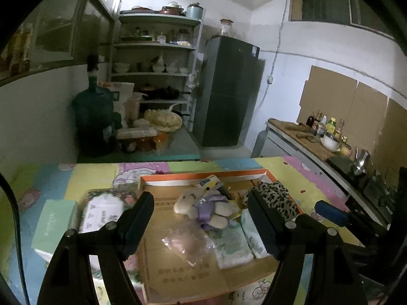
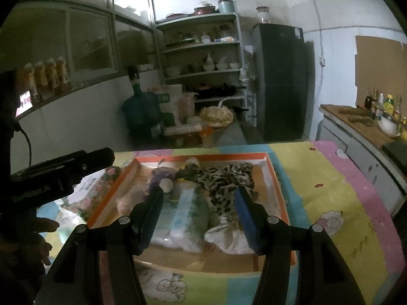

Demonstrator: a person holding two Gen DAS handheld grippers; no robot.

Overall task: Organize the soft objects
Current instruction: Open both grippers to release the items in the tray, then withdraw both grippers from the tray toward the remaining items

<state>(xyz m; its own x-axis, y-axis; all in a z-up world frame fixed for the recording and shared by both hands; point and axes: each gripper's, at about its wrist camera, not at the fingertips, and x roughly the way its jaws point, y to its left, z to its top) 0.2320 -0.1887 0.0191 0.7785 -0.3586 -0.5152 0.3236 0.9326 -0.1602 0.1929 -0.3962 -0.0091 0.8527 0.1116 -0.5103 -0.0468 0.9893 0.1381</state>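
Observation:
An orange-rimmed cardboard tray (image 1: 203, 175) (image 2: 279, 178) lies on the pastel mat. In it lie a beige plush bear in a purple dress (image 1: 201, 206) (image 2: 162, 178), a leopard-print cloth (image 1: 277, 195) (image 2: 226, 180), folded pale soft packs (image 1: 234, 244) (image 2: 183, 213) and a clear plastic bag (image 1: 185, 241). My left gripper (image 1: 201, 223) is open and empty above the tray, over the bear and bag. My right gripper (image 2: 198, 218) is open and empty over the soft packs and leopard cloth. Its blue-padded finger shows at the right of the left wrist view (image 1: 330, 211).
A light green box (image 1: 54, 222) and a floral packet (image 1: 106, 208) lie on the mat left of the tray. Behind the table stand a water jug (image 1: 94, 111), shelves (image 1: 155, 58) and a dark fridge (image 1: 229, 91). A counter (image 1: 310, 137) with bottles runs along the right.

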